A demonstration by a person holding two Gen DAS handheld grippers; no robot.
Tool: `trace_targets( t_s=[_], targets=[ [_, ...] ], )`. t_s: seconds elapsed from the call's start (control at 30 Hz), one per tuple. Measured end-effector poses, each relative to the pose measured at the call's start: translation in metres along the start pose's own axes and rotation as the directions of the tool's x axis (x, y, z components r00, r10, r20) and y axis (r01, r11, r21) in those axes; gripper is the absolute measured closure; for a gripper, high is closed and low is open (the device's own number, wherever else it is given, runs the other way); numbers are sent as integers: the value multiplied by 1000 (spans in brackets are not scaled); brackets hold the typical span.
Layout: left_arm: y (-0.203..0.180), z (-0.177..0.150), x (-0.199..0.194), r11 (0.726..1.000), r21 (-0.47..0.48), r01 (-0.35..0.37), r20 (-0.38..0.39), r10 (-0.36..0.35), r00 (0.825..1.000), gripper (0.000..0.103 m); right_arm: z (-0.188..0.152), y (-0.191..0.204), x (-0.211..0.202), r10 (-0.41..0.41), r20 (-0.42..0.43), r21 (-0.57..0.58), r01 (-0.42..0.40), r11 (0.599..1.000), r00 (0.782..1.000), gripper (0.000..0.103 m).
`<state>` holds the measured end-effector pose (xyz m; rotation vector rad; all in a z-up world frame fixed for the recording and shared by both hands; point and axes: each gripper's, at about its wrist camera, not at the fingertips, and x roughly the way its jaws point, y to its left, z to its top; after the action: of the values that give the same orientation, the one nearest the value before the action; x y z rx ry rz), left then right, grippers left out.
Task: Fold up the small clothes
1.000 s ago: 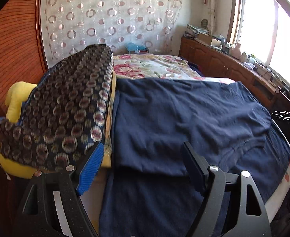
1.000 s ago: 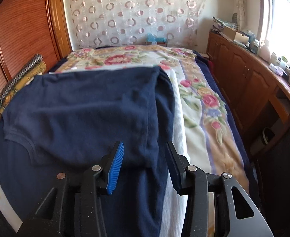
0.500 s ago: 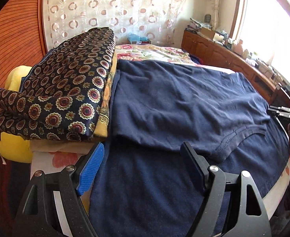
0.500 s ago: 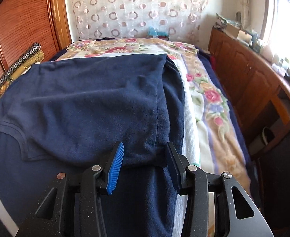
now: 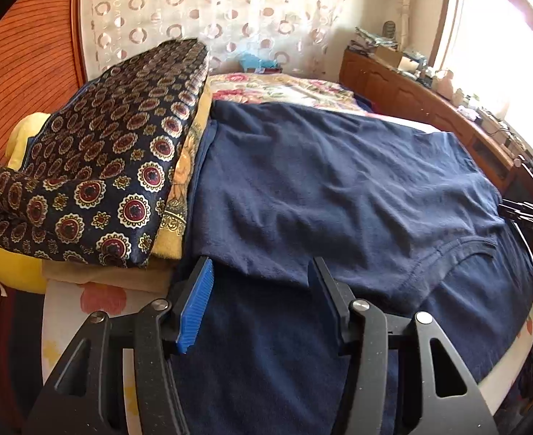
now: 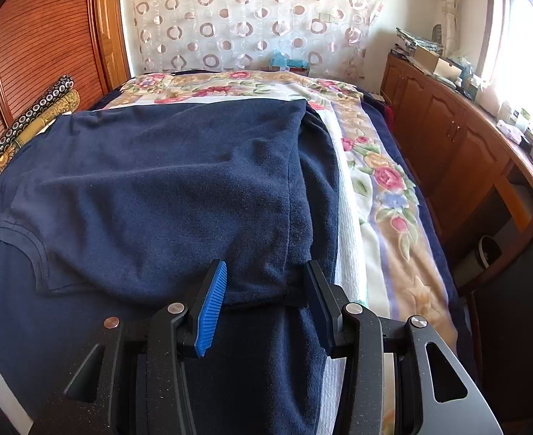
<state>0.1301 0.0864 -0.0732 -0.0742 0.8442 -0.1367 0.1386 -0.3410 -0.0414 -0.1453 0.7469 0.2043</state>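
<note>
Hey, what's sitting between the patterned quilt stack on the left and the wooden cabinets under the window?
In the left wrist view, the navy shirt lies spread on the bed between the patterned quilt stack and the wooden cabinets, floral bedspread beyond it.

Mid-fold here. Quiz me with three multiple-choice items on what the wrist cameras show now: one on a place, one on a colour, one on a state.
1. Where does the folded patterned quilt lie?
A. On top of the shirt
B. Beside the shirt, on the side away from the window
C. On the floor

2. What colour is the shirt?
A. Red
B. White
C. Navy

3. How does the right gripper stand?
A. Jaws apart, with a corner of the shirt between them
B. Shut tight on nothing
C. Clamped on the quilt

Answers:
1 B: in the left wrist view the quilt runs along the shirt's far-from-window edge.
2 C: the fabric is dark blue in both views.
3 A: the right wrist view shows a gap between the fingers, with the shirt's corner in it.
</note>
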Motion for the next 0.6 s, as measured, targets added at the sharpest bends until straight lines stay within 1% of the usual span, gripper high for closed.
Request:
trace_targets(
  t_s=[0.1,0.23,0.3,0.33,0.37,0.4,0.47,0.6],
  targets=[
    [5,1,9,999,-35,2,-27,-3,1000,48,-1,-1,0,1,0,0,-1,1000,1000,57],
    [5,3,12,999,-43,3,-15,-4,1000,48,-1,0,-1,0,0,-1,0,1000,1000,57],
    [3,4,10,999,-46,15,6,-15,1000,48,-1,0,-1,1,0,0,-1,1000,1000,57],
    [2,4,9,999,-43,20,25,-19,999,49,-1,0,-1,1,0,0,-1,1000,1000,57],
    [0,6,7,999,-38,22,35,-21,999,59,-1,0,-1,0,0,0,0,1000,1000,57],
    [-1,7,6,999,-31,21,48,-20,999,63,-1,0,-1,-1,0,-1,1,1000,1000,57],
    [-1,10,6,999,-31,13,50,-11,999,65,-1,0,-1,-2,1,-2,2,1000,1000,57],
    [0,14,13,999,-34,-6,29,7,1000,66,-1,-2,-1,0,1,-2,0,1000,1000,57]
  ],
)
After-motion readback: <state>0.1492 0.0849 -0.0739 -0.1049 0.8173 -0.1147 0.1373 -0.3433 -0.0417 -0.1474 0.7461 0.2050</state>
